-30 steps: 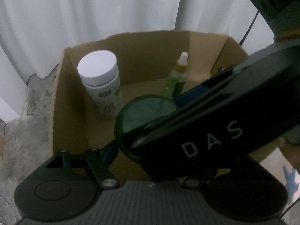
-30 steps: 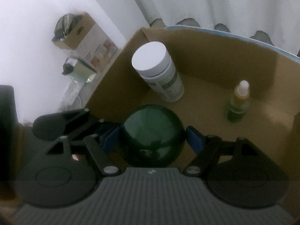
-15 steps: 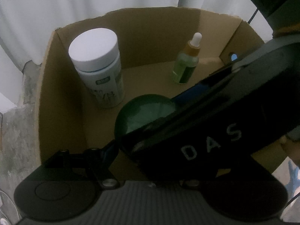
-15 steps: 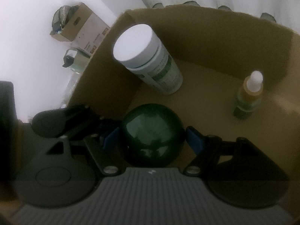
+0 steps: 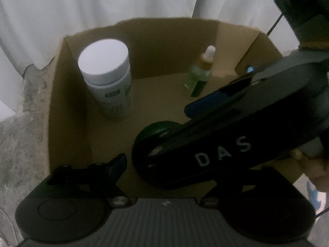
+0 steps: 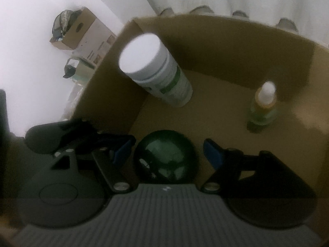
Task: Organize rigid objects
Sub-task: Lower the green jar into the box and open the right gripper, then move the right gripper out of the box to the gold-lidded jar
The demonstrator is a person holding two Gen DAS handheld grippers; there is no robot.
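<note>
A glossy dark green round object point(image 6: 166, 156) sits low inside a cardboard box point(image 6: 226, 47). It lies between the blue pads point(image 6: 212, 154) of my right gripper point(image 6: 167, 151), with a thin gap on each side. My left gripper point(image 5: 164, 164) reaches in from the left and its jaws are opening. Its left pad point(image 5: 118, 164) stands clear of the green object point(image 5: 156, 131). Its other finger is hidden under the right gripper's black housing point(image 5: 236, 144), which crosses the left wrist view. A white-capped bottle point(image 5: 107, 76) and a small green dropper bottle point(image 5: 200, 76) stand upright in the box.
The box wall point(image 5: 67, 107) rises close on the left of both grippers. Outside it, a printed carton point(image 6: 82, 35) and a clear jug point(image 6: 76, 70) stand by the white wall. White curtains hang behind the box, and a person's hand point(image 5: 312, 164) shows at the right edge.
The left gripper's pad has come off the green object, leaving a gap. The object looks a little smaller between the right pads. Both cameras have sunk slightly toward the box.
</note>
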